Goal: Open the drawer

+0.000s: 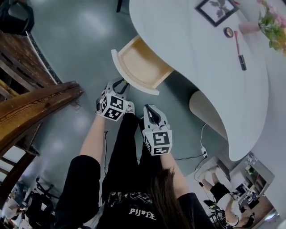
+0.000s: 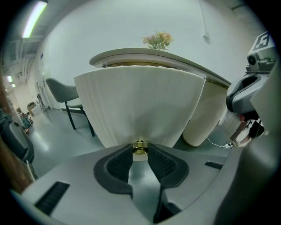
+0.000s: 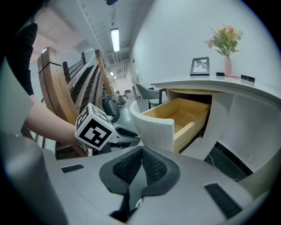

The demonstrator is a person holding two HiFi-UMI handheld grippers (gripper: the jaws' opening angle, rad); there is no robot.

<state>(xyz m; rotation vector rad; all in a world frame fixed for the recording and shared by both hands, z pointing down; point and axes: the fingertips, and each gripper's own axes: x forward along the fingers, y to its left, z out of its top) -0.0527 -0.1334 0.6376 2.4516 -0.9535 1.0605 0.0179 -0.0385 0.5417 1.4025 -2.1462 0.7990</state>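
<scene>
The drawer (image 1: pixel 142 67) stands pulled out from the white curved desk (image 1: pixel 210 67), its pale wood inside empty and its ribbed white front (image 2: pixel 140 105) facing me. My left gripper (image 1: pixel 121 84) is at that front. In the left gripper view its jaws (image 2: pixel 140 154) stand a little apart, and the small brass knob (image 2: pixel 140 148) sits right at their tips; I see no pad pressing on it. My right gripper (image 1: pixel 149 109) hangs beside it, away from the drawer (image 3: pixel 180 116), with its pads (image 3: pixel 141 154) closed together on nothing.
A framed picture (image 1: pixel 216 10), a pink vase of flowers (image 1: pixel 268 24) and a pen (image 1: pixel 239 49) lie on the desk top. A wooden staircase (image 1: pixel 31 98) stands at my left. The desk's round pedestal (image 1: pixel 203 107) and a cable with a socket strip (image 1: pixel 203 152) are at my right. A grey chair (image 2: pixel 66 94) stands behind.
</scene>
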